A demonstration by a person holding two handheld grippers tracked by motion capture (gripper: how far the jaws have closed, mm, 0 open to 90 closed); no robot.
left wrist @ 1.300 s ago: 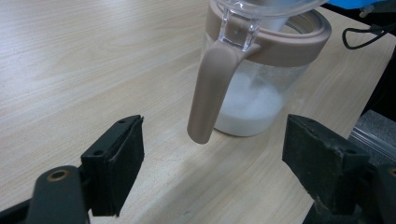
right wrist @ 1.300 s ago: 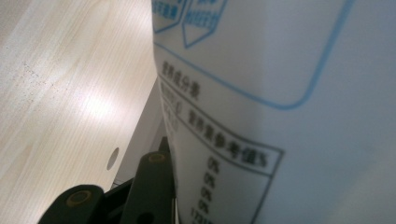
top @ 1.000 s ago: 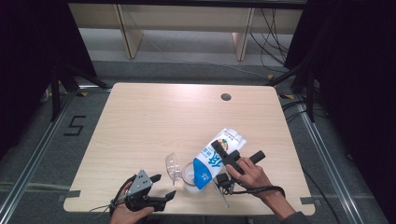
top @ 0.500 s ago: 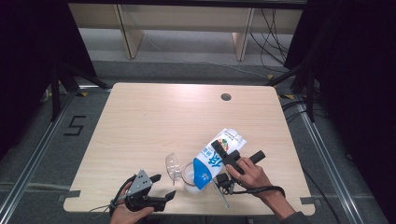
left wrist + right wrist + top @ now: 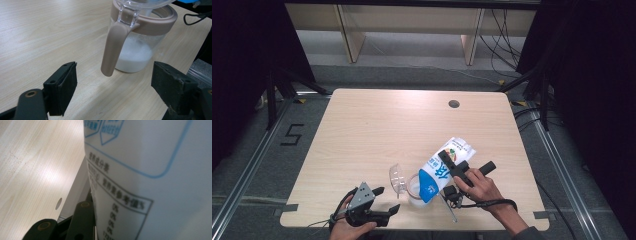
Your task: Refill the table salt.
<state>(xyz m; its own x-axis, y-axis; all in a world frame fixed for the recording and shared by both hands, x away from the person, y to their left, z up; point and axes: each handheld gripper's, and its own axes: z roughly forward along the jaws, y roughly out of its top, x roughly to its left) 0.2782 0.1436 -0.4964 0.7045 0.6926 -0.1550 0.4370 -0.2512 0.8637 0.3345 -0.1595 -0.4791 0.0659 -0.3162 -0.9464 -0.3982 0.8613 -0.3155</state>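
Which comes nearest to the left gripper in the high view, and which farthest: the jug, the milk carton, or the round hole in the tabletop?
1. The jug, just right of the left gripper, at the near edge.
2. The milk carton, tilted over the jug, farther right.
3. The round hole, near the table's far edge.

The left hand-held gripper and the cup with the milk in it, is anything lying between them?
No. In the left gripper view, only bare wooden table lies between the open left hand-held gripper and the cup; its handle hangs toward the jaws.
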